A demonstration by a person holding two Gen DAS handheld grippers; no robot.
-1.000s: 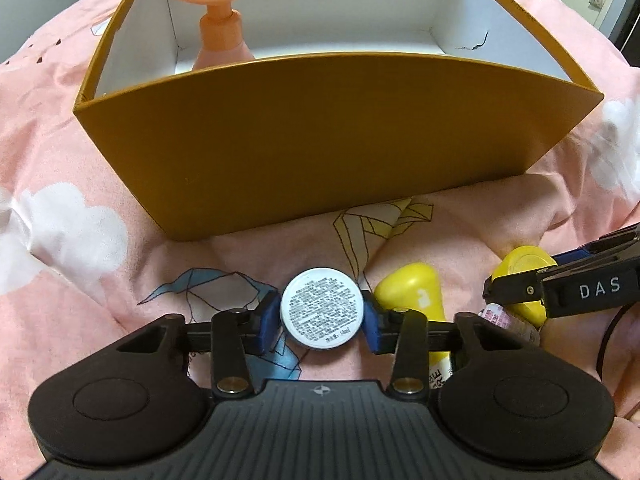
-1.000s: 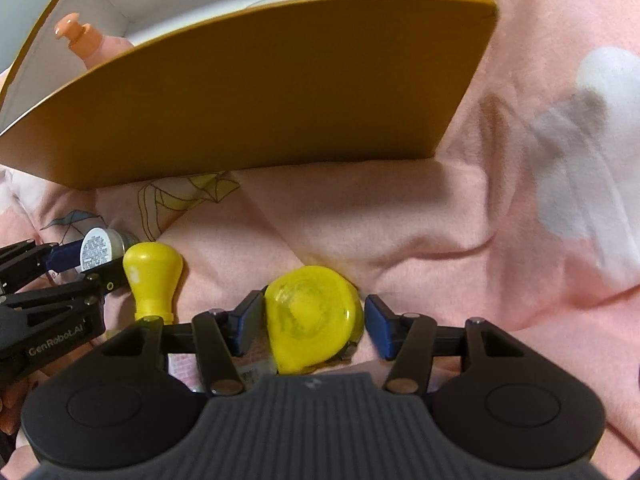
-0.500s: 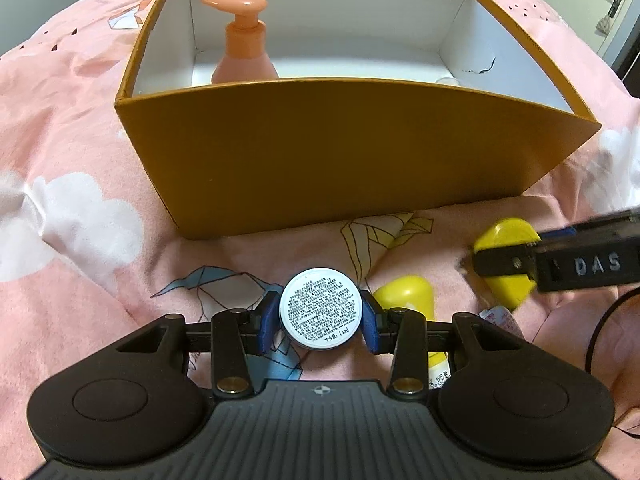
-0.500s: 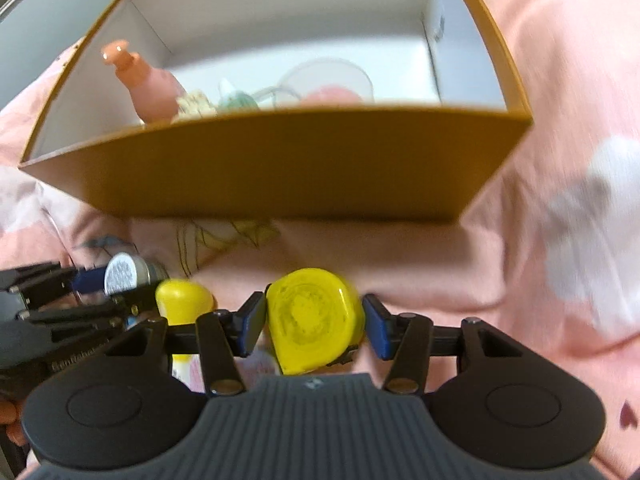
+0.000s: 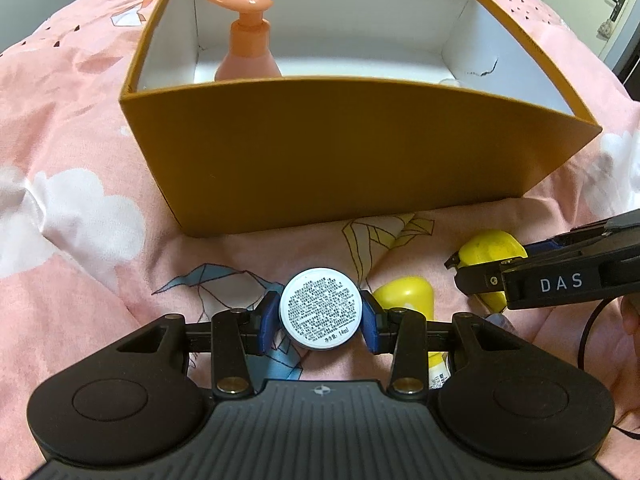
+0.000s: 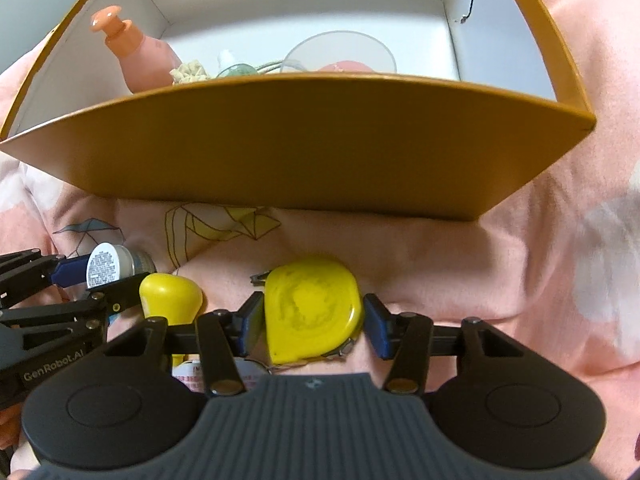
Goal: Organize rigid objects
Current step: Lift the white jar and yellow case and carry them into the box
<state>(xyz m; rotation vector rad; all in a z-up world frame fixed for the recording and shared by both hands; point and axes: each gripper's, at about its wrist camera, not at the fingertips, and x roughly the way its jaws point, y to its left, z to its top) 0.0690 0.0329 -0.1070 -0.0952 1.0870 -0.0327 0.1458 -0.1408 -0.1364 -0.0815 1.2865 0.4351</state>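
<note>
My left gripper is shut on a small white round jar with a printed label, held above the bedspread in front of the orange box. My right gripper is shut on a yellow rounded case, also held up in front of the box. The right gripper and its yellow case show at the right of the left wrist view. The jar in the left gripper shows at the left of the right wrist view.
The box holds a pink pump bottle, a round clear dish and small items. A yellow-capped bottle lies on the pink bedspread between the grippers. A door is at the far right.
Both grippers have risen with their objects, so more of the box's inside shows. The right gripper has moved closer to the box's front wall.
</note>
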